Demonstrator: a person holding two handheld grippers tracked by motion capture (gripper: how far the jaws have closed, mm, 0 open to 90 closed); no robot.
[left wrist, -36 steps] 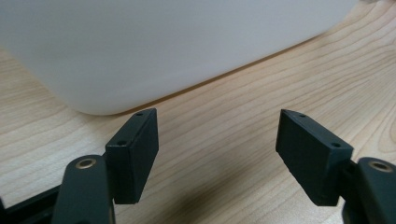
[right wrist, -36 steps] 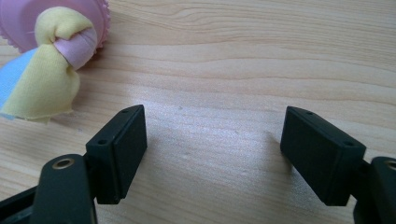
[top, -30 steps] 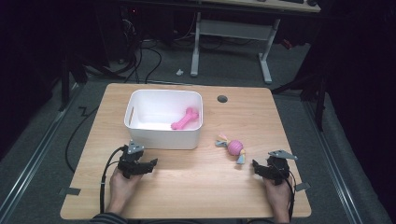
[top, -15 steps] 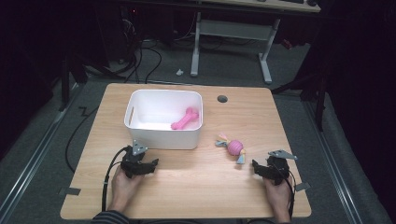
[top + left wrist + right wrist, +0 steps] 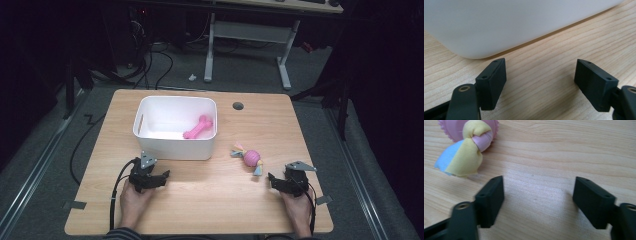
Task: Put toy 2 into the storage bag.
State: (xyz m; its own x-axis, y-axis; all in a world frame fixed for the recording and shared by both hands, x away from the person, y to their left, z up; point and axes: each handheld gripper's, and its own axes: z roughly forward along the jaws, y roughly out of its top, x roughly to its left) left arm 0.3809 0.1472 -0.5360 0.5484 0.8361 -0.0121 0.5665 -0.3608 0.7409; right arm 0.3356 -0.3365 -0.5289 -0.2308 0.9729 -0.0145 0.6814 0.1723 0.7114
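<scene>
The right gripper [image 5: 274,181] rests on the pale, grained wooden table [image 5: 250,205] with its two blocky black jaws spread and only bare wood between them. They have just been closing, though a wide gap remains. Just ahead of its left jaw, touching neither jaw, lies a candy-shaped soft toy [image 5: 471,146]: a pink ball with a ridged, frilly rim and a twisted cloth tail in yellow, pale blue and pink.

The left gripper [image 5: 161,179] also rests on the table, jaws spread with nothing between them, and they have just been opening a little. Close ahead of its jaws stands a smooth white plastic tub [image 5: 506,27] with rounded corners, its curved lower edge nearest the left jaw. Inside the tub lies a glossy pink bone-shaped toy [image 5: 198,127], well beyond the jaws.

Against the earlier pictures, both hands, the soft toy, the tub and the bone lie where they were.
</scene>
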